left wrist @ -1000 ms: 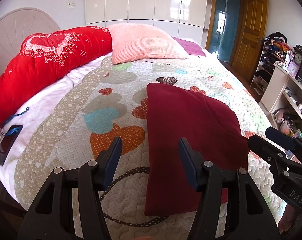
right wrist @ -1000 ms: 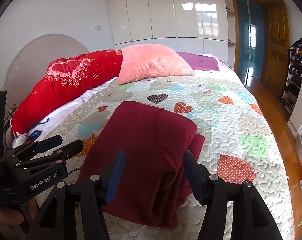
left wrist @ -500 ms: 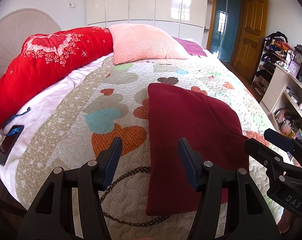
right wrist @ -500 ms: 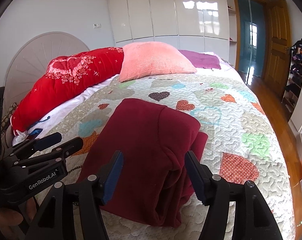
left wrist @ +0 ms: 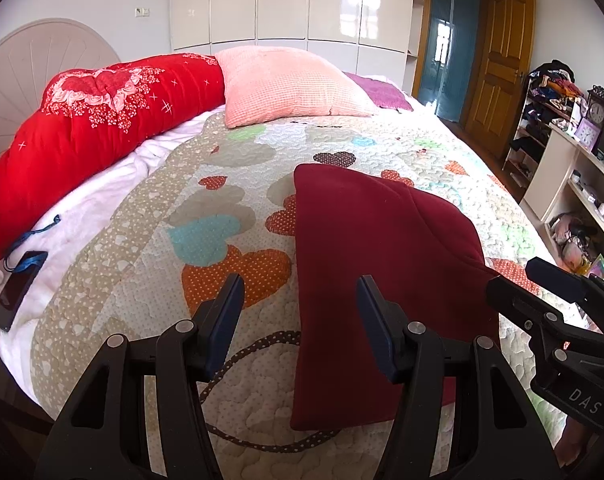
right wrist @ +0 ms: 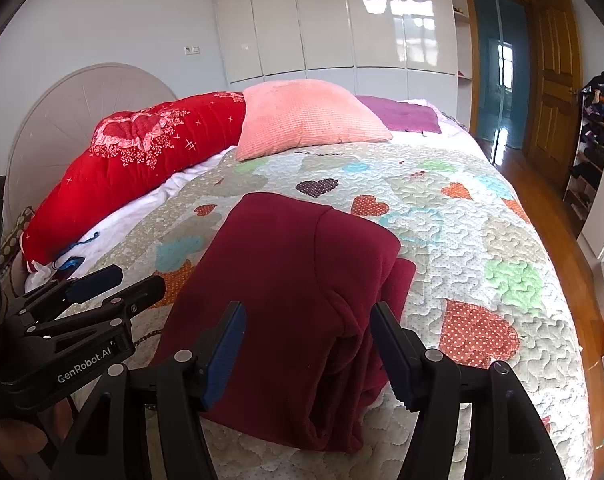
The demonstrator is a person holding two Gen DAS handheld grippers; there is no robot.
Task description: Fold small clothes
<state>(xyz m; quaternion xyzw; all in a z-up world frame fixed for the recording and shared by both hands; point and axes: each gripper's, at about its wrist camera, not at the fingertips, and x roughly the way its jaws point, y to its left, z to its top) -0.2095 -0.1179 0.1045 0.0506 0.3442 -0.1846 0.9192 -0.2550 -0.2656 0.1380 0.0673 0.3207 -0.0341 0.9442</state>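
- The bed carried the task: its heart-patterned quilt was soft and puckered, so I judged a low gripper could snag the quilt along with the cloth.
- The maroon garment lay near the bed's front edge, folded into a long panel with a loose, bunched layer along its right side; I feared that layer slipping out.
- My left gripper hovered spread wide, empty.
- My right gripper was likewise spread above the cloth, pinching nothing.
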